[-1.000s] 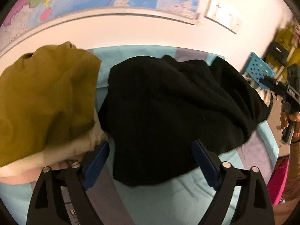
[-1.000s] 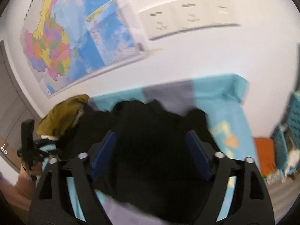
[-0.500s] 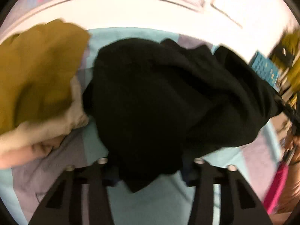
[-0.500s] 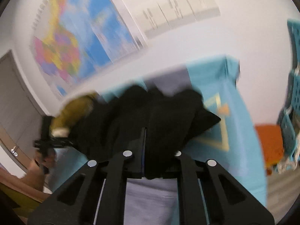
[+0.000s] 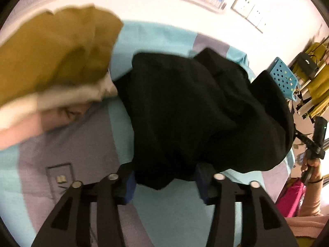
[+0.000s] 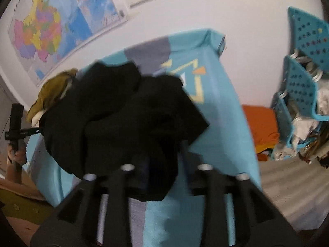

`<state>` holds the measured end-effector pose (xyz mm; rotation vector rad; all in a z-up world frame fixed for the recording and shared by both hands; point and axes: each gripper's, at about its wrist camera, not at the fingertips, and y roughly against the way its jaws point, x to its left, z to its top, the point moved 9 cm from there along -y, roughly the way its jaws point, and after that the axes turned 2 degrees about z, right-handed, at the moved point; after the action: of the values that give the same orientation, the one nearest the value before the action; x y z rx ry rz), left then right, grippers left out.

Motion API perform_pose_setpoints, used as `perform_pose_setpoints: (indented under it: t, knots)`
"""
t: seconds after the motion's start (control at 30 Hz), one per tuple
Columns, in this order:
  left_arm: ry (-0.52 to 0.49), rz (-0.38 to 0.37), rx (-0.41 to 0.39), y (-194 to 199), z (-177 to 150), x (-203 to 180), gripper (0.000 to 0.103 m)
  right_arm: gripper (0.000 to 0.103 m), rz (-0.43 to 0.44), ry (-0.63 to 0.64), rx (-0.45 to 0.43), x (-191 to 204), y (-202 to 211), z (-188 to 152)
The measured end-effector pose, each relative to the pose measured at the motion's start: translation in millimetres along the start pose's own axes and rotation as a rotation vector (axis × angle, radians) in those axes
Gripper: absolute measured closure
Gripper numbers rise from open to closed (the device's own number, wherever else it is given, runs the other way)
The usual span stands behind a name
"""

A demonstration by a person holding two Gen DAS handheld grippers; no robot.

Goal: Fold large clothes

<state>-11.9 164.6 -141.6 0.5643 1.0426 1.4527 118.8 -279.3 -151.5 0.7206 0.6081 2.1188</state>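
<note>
A large black garment (image 5: pixel 195 113) lies crumpled on the teal and grey bed sheet (image 5: pixel 174 216). Its near hem hangs between the blue pads (image 5: pixel 129 185) of my left gripper (image 5: pixel 164 183). Those jaws are opening, and the pads stand at the cloth's sides without pinching it. In the right wrist view the same black garment (image 6: pixel 127 113) is bunched over my right gripper (image 6: pixel 156 158). Its jaws are also opening, with cloth between them and one finger hidden beneath. Each gripper also shows in the other's view, the right gripper (image 5: pixel 316 142) and the left gripper (image 6: pixel 16 127), each held by a hand.
A mustard garment (image 5: pixel 53 51) lies on cream and pink clothes (image 5: pixel 61 96) at the bed's far left. Blue perforated baskets (image 6: pixel 298 88) with laundry and an orange cloth (image 6: pixel 261 123) are beside the bed on the right. A map (image 6: pixel 51 26) hangs on the wall behind.
Both grippers closed in on the black garment, then widened again. The garment's near edge has been drawn toward both cameras and is more bunched. The right gripper has moved lower and nearer.
</note>
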Motion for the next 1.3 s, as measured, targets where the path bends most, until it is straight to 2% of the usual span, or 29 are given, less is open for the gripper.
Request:
perform_pose_setpoints:
  t: [0.07,0.13,0.17,0.23,0.3,0.43,0.47,0.53,0.57,0.6,0.67,0.73,0.8,0.83,0.87,0.9,0.93,1.0,1.07,1.13,1.17,1.2,1.23,1.3]
  knots:
    - [-0.043,0.011,-0.073,18.9,5.4,-8.9,0.048,0.046,-0.013,0.011,-0.072,3.1,20.3,15.2]
    - [-0.065,-0.025,-0.129,38.7,14.0,-19.5,0.039,0.046,0.019,0.038,-0.142,17.5,39.4,33.1]
    - [-0.089,-0.054,-0.166,49.5,20.6,-29.9,0.031,0.046,0.052,0.06,-0.155,28.6,42.7,40.0]
    - [-0.172,-0.064,-0.221,59.6,32.9,-53.0,0.027,0.046,0.112,0.11,-0.141,53.9,32.3,49.3]
    - [-0.223,-0.084,-0.199,48.3,38.6,-75.6,0.021,0.046,0.172,0.144,-0.09,77.8,9.9,52.6]
    - [-0.261,-0.105,-0.045,-13.0,43.5,-100.6,0.021,0.046,0.234,0.23,0.039,121.7,-48.6,43.7]
    - [-0.265,-0.08,-0.008,-30.6,42.9,-100.6,0.022,0.049,0.246,0.234,0.08,128.9,-67.5,41.1]
    - [-0.243,-0.011,0.028,-56.6,44.6,-93.3,0.038,0.076,0.226,0.256,0.121,133.8,-92.0,35.4]
    - [-0.229,0.002,0.016,-56.1,44.9,-88.7,0.051,0.095,0.232,0.26,0.13,137.2,-96.4,34.8]
    - [-0.22,0.006,-0.004,-51.7,48.3,-85.2,0.072,0.096,0.237,0.258,0.106,140.9,-95.8,41.2]
    - [-0.162,0.011,-0.049,-34.7,59.5,-68.8,0.099,0.097,0.227,0.274,-0.01,150.8,-76.1,70.0]
    - [-0.089,-0.024,-0.129,-10.1,74.8,-54.5,0.101,0.097,0.25,0.259,-0.129,158.2,-52.2,98.5]
    - [-0.054,-0.007,-0.208,11.9,85.8,-42.4,0.101,0.097,0.279,0.273,-0.31,170.9,-21.0,127.3]
    - [-0.043,-0.007,-0.239,21.1,89.0,-38.2,0.101,0.097,0.292,0.285,-0.339,175.5,-18.7,132.2]
    - [-0.038,-0.012,-0.26,27.6,90.1,-33.0,0.099,0.097,0.307,0.301,-0.322,180.4,-25.8,132.4]
    - [-0.032,0.003,-0.257,30.2,89.7,-28.7,0.096,0.096,0.303,0.316,-0.248,182.7,-45.7,126.1]
    - [-0.026,0.034,-0.245,26.5,87.7,-22.2,0.095,0.095,0.257,0.33,-0.154,179.4,-73.1,115.5]
    - [-0.022,0.053,-0.187,9.3,79.4,-13.2,0.066,0.088,0.179,0.366,0.017,169.0,-122.5,88.0]
    - [-0.023,0.046,-0.134,-3.8,68.6,-9.5,0.056,0.087,0.113,0.379,0.114,156.1,-152.9,63.6]
    - [-0.045,0.028,-0.104,-10.4,58.9,-12.4,0.04,0.075,0.134,0.357,0.129,152.9,-153.5,54.8]
    - [-0.052,0.024,-0.104,-8.8,56.9,-14.7,0.028,0.059,0.125,0.346,0.116,150.3,-149.0,56.5]
    - [-0.067,0.015,-0.109,-9.3,56.5,-18.6,0.027,0.045,0.118,0.341,0.076,148.3,-136.2,61.2]
    - [-0.084,0.012,-0.111,-10.2,56.4,-22.3,0.024,0.041,0.129,0.34,0.041,147.4,-122.1,65.7]
    - [-0.11,0.017,-0.11,-13.3,55.6,-29.1,0.016,0.038,0.122,0.327,-0.035,138.5,-90.1,74.5]
